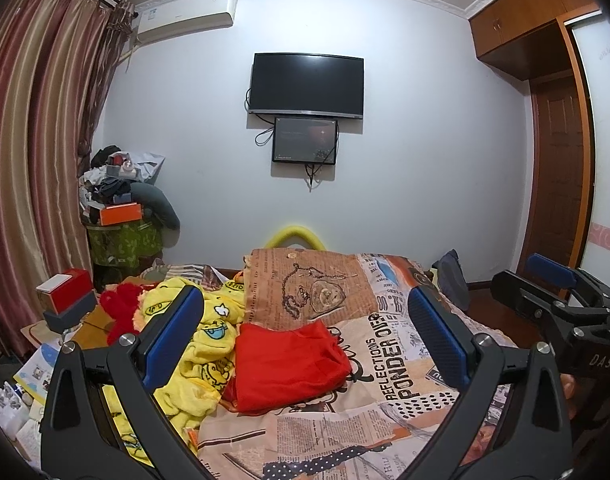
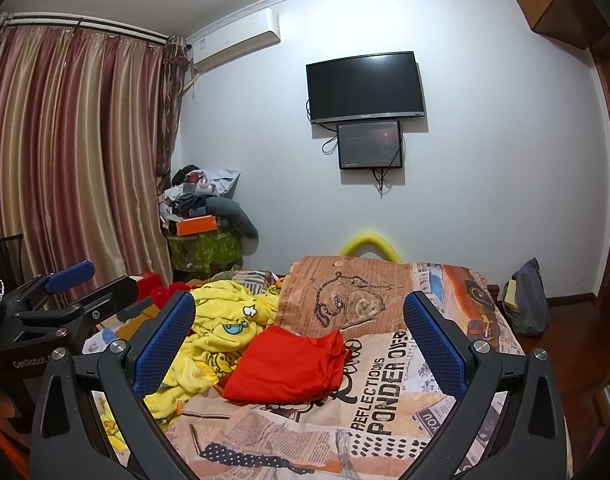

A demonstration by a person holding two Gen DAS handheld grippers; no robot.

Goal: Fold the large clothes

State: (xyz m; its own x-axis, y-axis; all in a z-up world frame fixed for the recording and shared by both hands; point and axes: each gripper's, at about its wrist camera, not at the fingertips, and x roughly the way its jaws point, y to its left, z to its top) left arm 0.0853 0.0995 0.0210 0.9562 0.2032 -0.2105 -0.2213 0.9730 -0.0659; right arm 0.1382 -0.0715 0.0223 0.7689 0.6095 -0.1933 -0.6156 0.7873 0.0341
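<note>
between both sets of spread jaws lies the red garment (image 1: pixel 289 364) on the bed (image 1: pixel 385 380) — the left gripper (image 1: pixel 305 344) and right gripper (image 2: pixel 301 340) hold nothing, seemingly poised to reach — yellow clothes (image 1: pixel 201 344) heaped leftward.

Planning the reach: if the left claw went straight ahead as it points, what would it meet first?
Probably the red garment lying between the open left claw fingers on the printed bedspread; depth is uncertain.

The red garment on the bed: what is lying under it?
The red garment rests mostly on the newspaper-print bedcover. Its left edge touches or overlaps the crumpled yellow garment. Whether anything else is hidden beneath the red fabric cannot be seen.
</note>
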